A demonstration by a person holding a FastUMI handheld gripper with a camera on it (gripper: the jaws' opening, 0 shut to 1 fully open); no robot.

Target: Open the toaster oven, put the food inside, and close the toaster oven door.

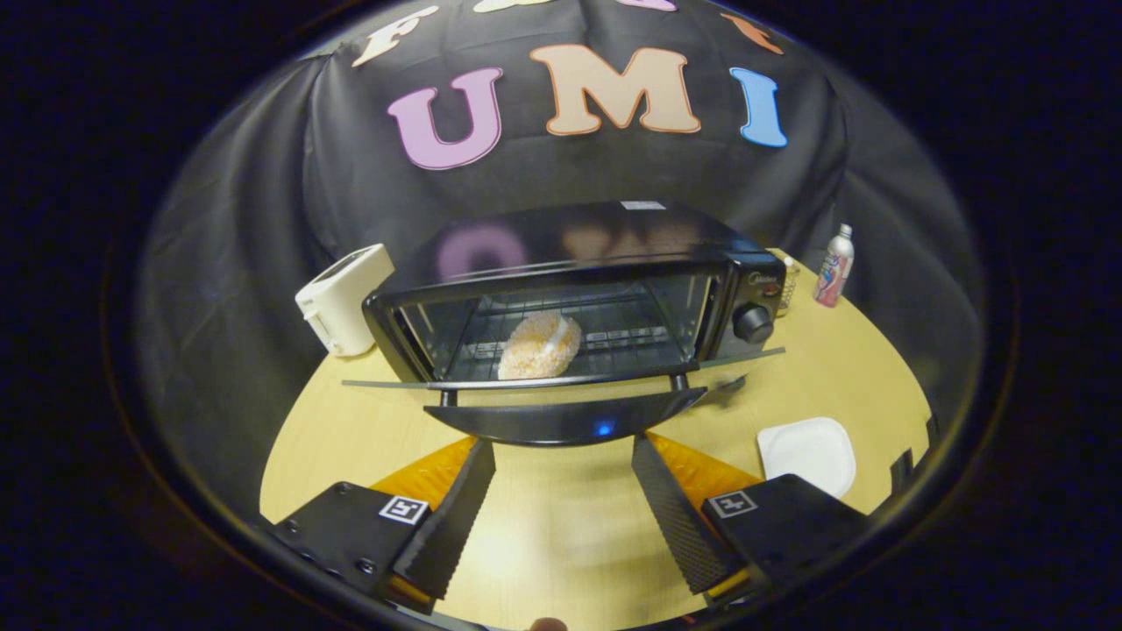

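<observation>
From my seat the counter (561,526) looks like pale wood laminate, smooth, with a soft sheen. The toaster oven (578,289) has a glossy black shell whose top mirrors the wall; its open door (561,382) is clear glass with a shiny black handle, and a thin wire metal rack (614,337) sits inside. The food (539,345) on that rack looks rough and crumbly. My tool (561,504) stands open, its fingers (456,517) faced with matt black ribbed rubber. The toaster (344,300) looks like smooth cream plastic, the plate (808,452) smooth white. The booth wall (263,193) is matt black cloth.
</observation>
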